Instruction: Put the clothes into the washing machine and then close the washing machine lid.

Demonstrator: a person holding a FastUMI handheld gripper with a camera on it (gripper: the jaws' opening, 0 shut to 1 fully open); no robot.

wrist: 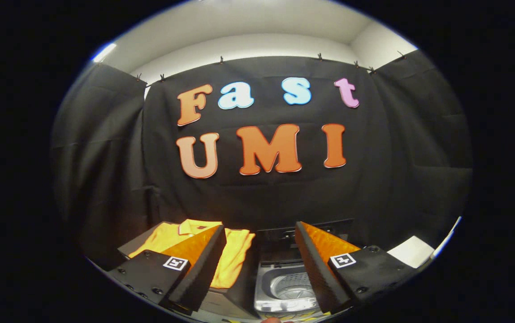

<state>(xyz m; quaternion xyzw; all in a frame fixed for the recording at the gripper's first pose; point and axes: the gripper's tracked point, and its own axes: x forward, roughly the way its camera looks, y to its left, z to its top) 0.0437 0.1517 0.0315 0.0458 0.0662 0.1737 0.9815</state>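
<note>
The clothes (235, 255), a yellow collared shirt, lie flat on a dark surface just left of the washing machine (284, 287), partly hidden behind the left finger. The machine's open drum shows between the fingers, its lid (284, 234) apparently raised behind it, hard to make out against the dark cloth. The gripper (261, 235) hangs above with jaws wide, holding nothing.

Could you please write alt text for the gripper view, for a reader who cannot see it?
The tool is open and holds nothing above a small washing machine with its lid up. A yellow shirt lies beside the machine, partly behind one finger, and black cloth hangs behind.
</note>
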